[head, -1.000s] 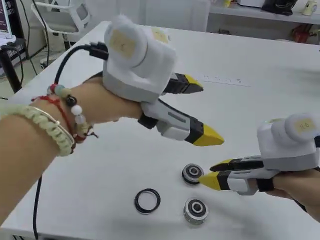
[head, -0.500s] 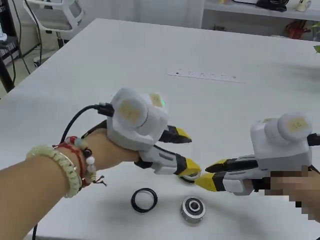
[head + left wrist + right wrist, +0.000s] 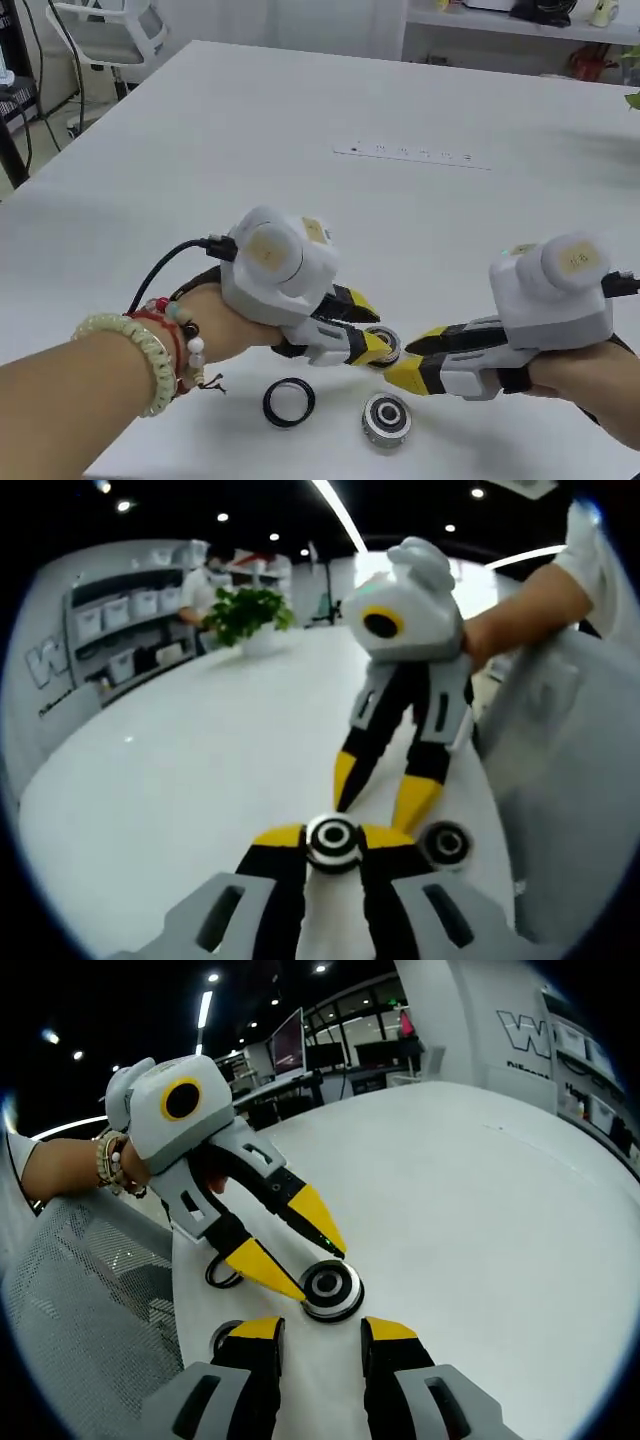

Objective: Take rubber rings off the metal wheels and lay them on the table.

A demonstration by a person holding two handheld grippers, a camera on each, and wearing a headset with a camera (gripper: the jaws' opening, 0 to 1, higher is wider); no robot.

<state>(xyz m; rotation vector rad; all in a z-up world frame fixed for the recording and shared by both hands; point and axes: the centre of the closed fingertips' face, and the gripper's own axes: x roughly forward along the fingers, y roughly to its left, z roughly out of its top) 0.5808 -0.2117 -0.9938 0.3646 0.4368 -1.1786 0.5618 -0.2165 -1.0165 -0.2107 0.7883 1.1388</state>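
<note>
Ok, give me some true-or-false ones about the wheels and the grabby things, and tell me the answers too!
1. One black rubber ring lies loose on the table. True.
2. The right gripper is holding that ring. False: its jaws are open with nothing between them, and they point at a wheel.
3. The left gripper has a wheel between its jaws. True.
4. Three wheels sit on the table. False: there are two, the one in the left gripper and a second wheel beside the ring, not touching it.
</note>
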